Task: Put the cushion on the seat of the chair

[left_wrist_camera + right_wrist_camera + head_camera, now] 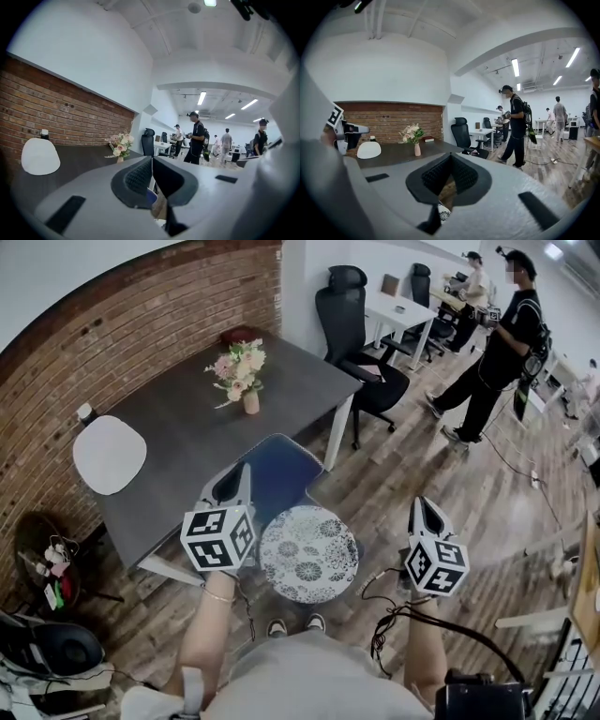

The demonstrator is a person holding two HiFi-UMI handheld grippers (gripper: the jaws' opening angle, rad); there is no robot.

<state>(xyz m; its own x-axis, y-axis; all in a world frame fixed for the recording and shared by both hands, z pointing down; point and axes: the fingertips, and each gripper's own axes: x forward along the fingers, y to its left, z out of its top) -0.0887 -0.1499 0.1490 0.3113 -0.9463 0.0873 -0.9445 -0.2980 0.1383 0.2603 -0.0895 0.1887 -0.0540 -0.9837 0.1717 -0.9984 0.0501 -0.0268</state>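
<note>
A round cushion [309,554] with a dark floral print lies flat on the floor side of the table, just below me. Right behind it is the blue padded part of a chair [281,470]; what lies under the cushion is hidden. My left gripper [245,472] hangs above the cushion's left edge, over the blue pad. Its jaws are shut with nothing in them. My right gripper [421,504] is off to the cushion's right, also shut and empty. A sliver of the cushion [443,214] shows beneath the right gripper [450,163], and some blue pad [151,197] beneath the left gripper [152,164].
A dark table [178,437] against the brick wall holds a vase of flowers [241,371] and a white mat [110,454]. A black office chair [352,334] stands beyond it. A person [497,348] walks at the back right. Cables [394,615] trail by my feet.
</note>
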